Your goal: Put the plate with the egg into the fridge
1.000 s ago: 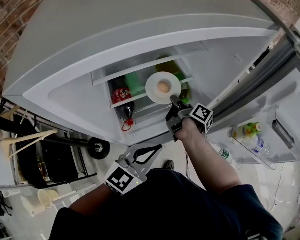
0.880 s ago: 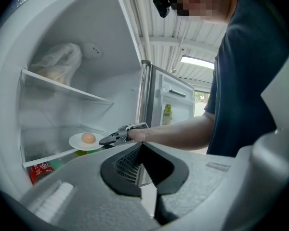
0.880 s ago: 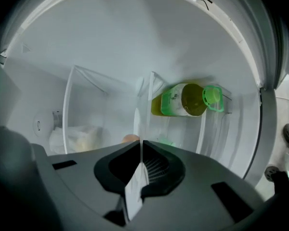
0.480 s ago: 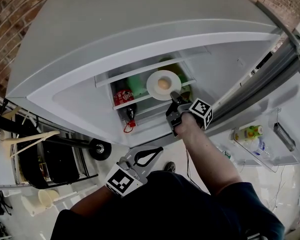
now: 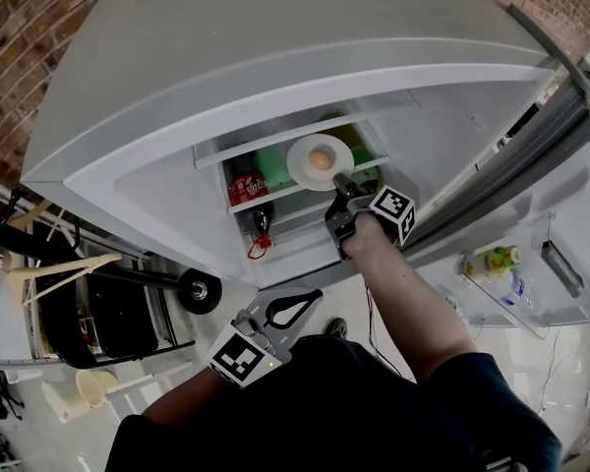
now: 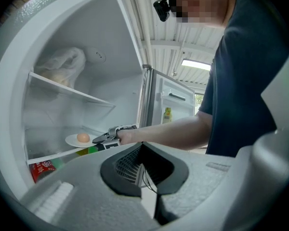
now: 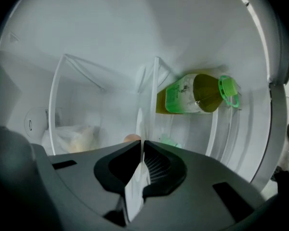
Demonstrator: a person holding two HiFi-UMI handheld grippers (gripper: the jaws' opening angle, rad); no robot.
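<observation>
Where right tool [image 7: 141, 143] pinches plate [image 7: 138, 121], egg [image 7: 131, 138] half-hidden.

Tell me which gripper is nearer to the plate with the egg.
Right. The right gripper clamps the plate by its rim inside the fridge; the left gripper hangs outside the fridge, well short of it.

Smooth, faintly glossy white plastic lining the fridge [image 7: 111, 42]. Clear, shiny shelf [image 6: 70, 88], glass or plastic, cannot tell which. Glossy white plate [image 5: 297, 161], ceramic-looking; matt tan shell on the egg [image 5: 319, 159]. Translucent green plastic bottle [image 7: 183, 97]. Matt grey moulded plastic on the right gripper [image 7: 142, 141], ribbed inside. Rough red brick wall [image 5: 20, 28].
</observation>
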